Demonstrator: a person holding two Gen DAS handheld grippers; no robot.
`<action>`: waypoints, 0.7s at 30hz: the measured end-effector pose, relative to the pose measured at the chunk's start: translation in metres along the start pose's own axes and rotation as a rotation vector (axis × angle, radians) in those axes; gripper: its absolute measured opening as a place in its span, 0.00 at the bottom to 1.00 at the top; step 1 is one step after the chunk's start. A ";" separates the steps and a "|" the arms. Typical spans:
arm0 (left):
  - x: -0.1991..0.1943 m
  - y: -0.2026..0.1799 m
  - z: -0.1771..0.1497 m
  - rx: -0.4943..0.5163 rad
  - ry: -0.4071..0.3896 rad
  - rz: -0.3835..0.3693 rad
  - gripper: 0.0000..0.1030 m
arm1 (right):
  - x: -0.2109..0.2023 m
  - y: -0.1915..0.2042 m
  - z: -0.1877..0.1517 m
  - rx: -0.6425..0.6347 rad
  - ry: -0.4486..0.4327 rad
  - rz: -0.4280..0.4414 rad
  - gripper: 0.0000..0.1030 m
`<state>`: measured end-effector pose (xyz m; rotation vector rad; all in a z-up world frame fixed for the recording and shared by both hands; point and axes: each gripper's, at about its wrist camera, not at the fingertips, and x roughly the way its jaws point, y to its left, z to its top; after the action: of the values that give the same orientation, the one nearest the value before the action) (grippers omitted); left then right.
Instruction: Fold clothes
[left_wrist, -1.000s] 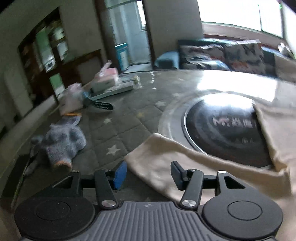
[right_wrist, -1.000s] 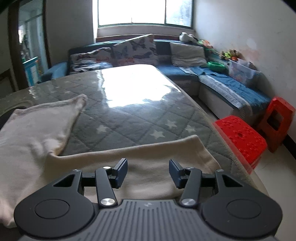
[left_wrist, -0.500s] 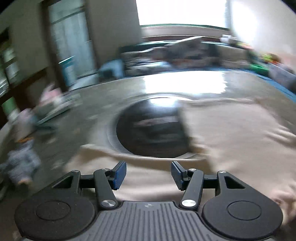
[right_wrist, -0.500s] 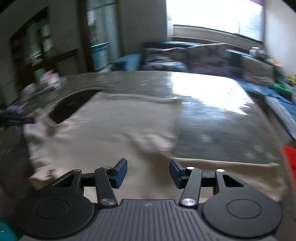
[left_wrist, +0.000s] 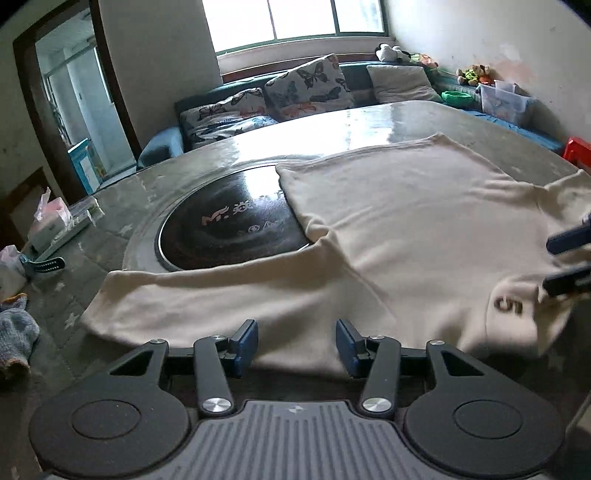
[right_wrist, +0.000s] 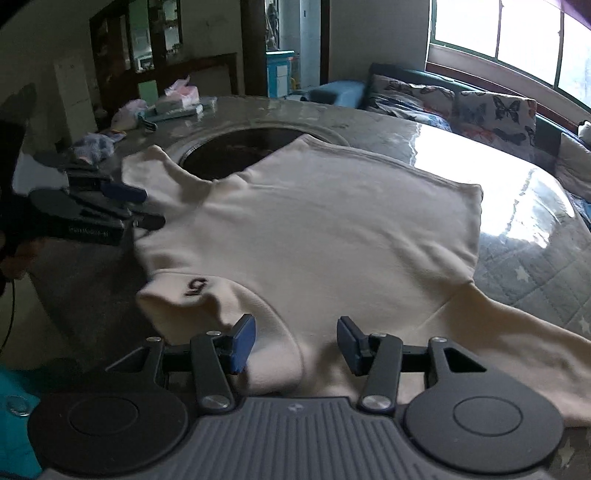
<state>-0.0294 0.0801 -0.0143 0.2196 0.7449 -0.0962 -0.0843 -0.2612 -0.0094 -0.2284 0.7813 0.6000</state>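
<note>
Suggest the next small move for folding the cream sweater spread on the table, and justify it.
Probably lower both tongs onto the near edge and pinch: the cream sweater lies flat, left tongs and right tongs stand open just above the cloth beside the collar, gripping nothing.

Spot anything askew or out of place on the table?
The cream sweater lies partly over the dark round inset in the table, its left sleeve across the rim. The collar is bunched. A grey-blue knit item lies crumpled at the left edge.

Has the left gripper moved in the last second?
Yes. The left gripper has swung right along the sweater, from the sleeve end to the shoulder; the black disc now sits up-left.
</note>
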 end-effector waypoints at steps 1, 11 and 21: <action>-0.002 0.002 -0.002 -0.001 0.001 0.000 0.49 | -0.001 0.001 0.000 0.003 -0.002 0.004 0.48; -0.019 0.001 0.022 -0.001 -0.036 -0.071 0.49 | -0.023 -0.022 -0.001 0.114 -0.066 0.027 0.48; -0.002 -0.065 0.053 0.073 -0.080 -0.238 0.49 | -0.033 -0.110 -0.037 0.298 -0.049 -0.264 0.38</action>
<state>-0.0066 0.0041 0.0142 0.1946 0.6866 -0.3562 -0.0600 -0.3786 -0.0142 -0.0407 0.7680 0.2347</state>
